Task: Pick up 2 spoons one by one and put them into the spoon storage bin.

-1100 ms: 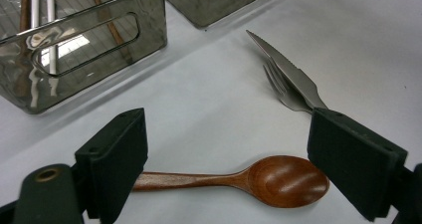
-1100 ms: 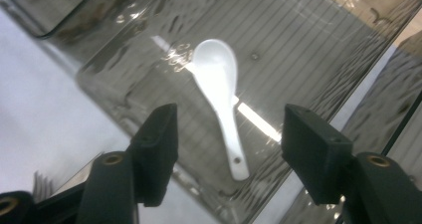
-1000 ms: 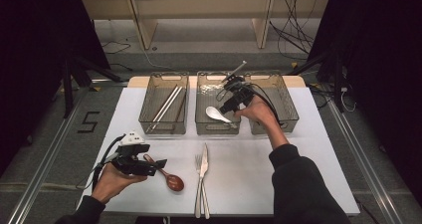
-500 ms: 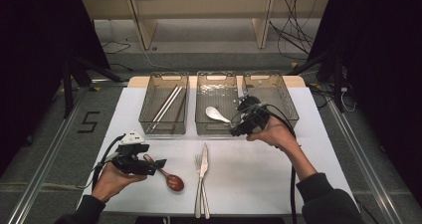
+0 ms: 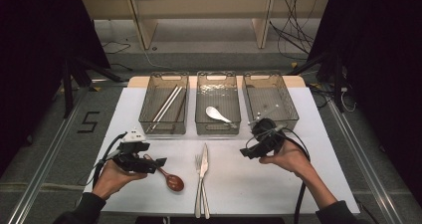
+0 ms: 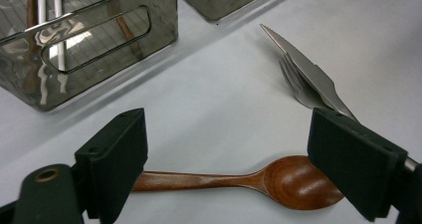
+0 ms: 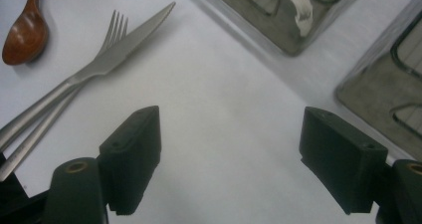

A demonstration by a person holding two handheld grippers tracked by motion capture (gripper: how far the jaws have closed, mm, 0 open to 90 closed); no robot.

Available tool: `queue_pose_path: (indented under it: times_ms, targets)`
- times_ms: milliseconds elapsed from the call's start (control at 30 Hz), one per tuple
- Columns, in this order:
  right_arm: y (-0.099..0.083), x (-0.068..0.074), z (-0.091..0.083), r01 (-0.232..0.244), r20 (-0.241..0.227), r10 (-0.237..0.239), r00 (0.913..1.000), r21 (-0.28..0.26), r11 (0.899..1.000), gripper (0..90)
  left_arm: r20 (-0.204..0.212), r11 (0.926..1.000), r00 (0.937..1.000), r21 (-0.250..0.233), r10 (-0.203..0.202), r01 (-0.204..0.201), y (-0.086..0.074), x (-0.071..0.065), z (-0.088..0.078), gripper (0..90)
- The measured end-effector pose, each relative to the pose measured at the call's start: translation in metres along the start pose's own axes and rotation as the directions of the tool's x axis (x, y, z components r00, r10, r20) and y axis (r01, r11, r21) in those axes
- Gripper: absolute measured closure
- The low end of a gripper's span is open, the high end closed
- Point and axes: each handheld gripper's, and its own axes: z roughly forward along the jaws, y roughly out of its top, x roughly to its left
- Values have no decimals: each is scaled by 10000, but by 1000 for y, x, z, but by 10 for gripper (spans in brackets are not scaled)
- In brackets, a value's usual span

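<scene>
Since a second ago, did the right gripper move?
Yes. The right gripper came off the middle bin toward the person, onto bare table in front of the right bin; jaws just opened, nothing between them.

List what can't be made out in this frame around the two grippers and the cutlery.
- Wooden spoon: left gripper view, handle end hidden behind the left gripper's near jaw, so touching or apart is unclear.
- Knife and fork: right gripper view, handles cut off by the left edge.
- Left bin: high view, contents too small to identify beyond long sticks.
</scene>
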Motion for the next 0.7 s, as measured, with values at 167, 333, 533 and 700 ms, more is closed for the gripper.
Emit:
queue_pose_path:
  times_ms: [167,333,533,700]
  targets:
    - [-20,4,-3,-79,3,79,10000,-178,9998,253,-176,9999,9998,94,73,-71,3,2,1,154]
    - [-36,8,-4,-147,-69,145,9999,-224,9996,251,-208,9997,9997,222,91,-87,5,4,5,154]
    - [-54,14,-6,-267,-222,261,9994,-260,9993,252,-248,9994,9995,291,193,-186,10,5,9,154]
    - [-64,17,-7,-272,-168,269,9995,-179,9995,251,-374,9991,9990,339,258,-245,12,7,12,156]
